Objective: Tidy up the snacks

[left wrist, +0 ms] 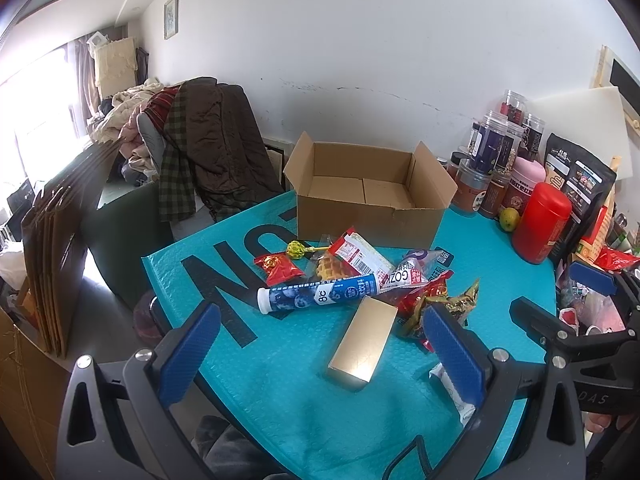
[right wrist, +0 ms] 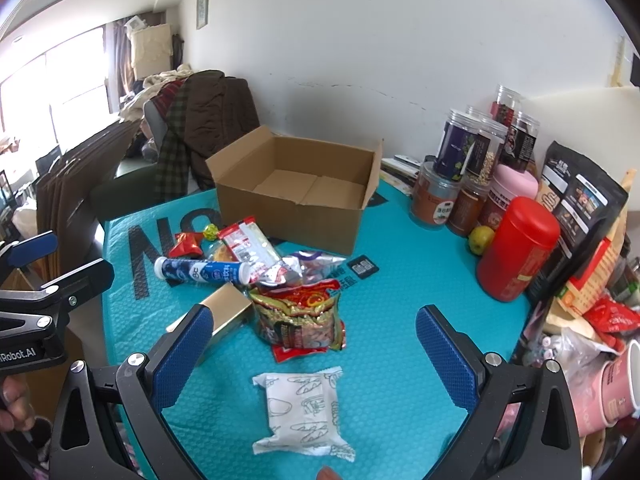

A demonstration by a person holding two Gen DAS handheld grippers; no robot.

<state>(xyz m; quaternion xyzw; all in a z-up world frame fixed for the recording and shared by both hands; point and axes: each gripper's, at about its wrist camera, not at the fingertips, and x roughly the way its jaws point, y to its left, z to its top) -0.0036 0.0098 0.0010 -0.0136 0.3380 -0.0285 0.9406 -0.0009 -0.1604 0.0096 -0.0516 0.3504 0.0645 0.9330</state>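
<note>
Box [left wrist: 368, 196]: empty, at mat's [left wrist: 280, 400] far edge.
Snacks [right wrist: 276, 276]: piled mid-mat.
Left gripper [left wrist: 324, 352]: wide, empty.
Right gripper [right wrist: 316, 356]: wide, empty.

1. My left hand-held gripper [left wrist: 322, 350]: jaws spread wide, nothing between the blue pads [left wrist: 190, 354], held level and pointing forward.
2. My right hand-held gripper [right wrist: 314, 354]: jaws also wide apart, nothing gripped, blue pads [right wrist: 448, 354] clear on both sides.
3. Each unit shows at the edge of the other's view, so they sit side by side, apart.
4. Fingers [right wrist: 16, 404] of the holding hand show at the lower left of the right wrist view, wrapped on the left unit's handle.
</note>
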